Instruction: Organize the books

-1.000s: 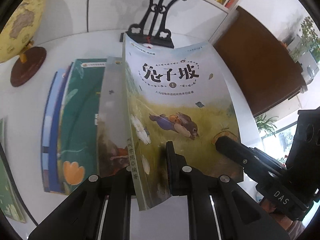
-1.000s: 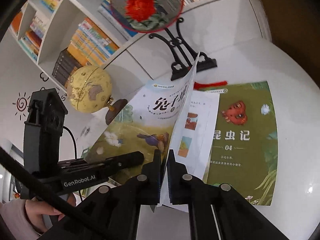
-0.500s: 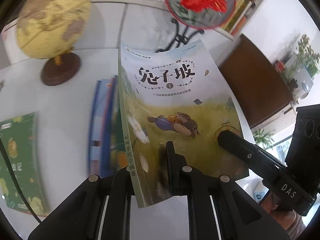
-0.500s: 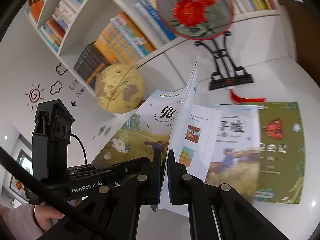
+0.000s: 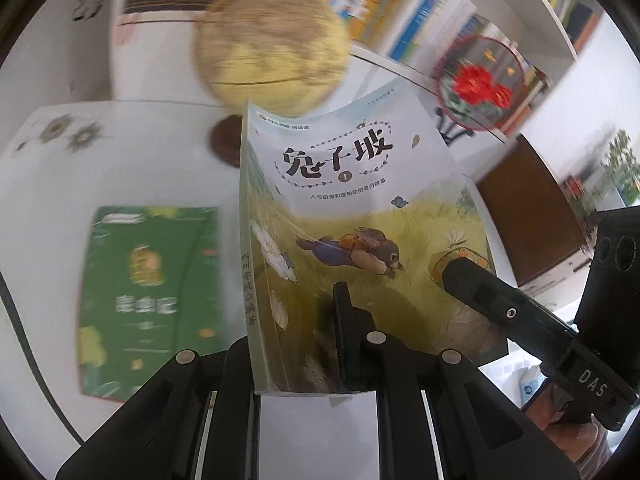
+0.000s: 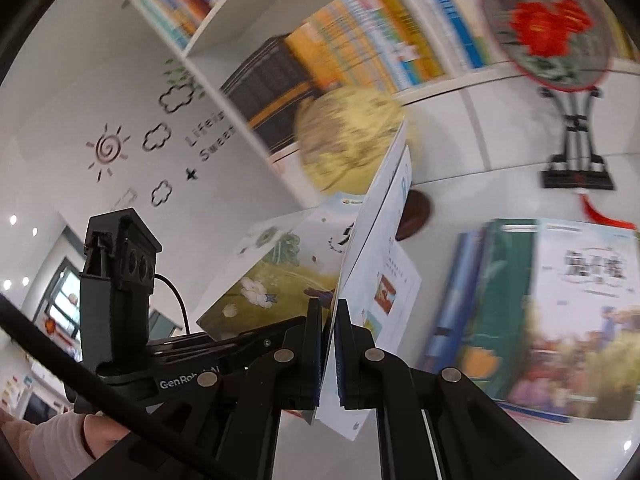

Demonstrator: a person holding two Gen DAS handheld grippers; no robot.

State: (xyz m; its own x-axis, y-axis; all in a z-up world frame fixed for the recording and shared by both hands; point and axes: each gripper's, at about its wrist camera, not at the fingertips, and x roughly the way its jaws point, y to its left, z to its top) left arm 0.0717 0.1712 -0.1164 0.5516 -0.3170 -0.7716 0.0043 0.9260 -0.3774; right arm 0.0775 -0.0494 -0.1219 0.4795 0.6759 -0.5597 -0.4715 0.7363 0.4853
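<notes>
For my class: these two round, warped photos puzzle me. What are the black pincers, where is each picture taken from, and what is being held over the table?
No robot here: a person holds a two-finger gripper in each hand, each with a fisheye camera looking along its fingers. The left gripper is shut on the rabbit storybook near its spine; the right gripper is shut on its pages. Both carry it above the white table. On the table lie a green insect book and a stack of books, beside a globe and a flower fan on a stand.

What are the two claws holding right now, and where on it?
Both hold the rabbit book: the left claw is clamped on its lower edge near the spine, the right claw on the lower edge of its pages.
</notes>
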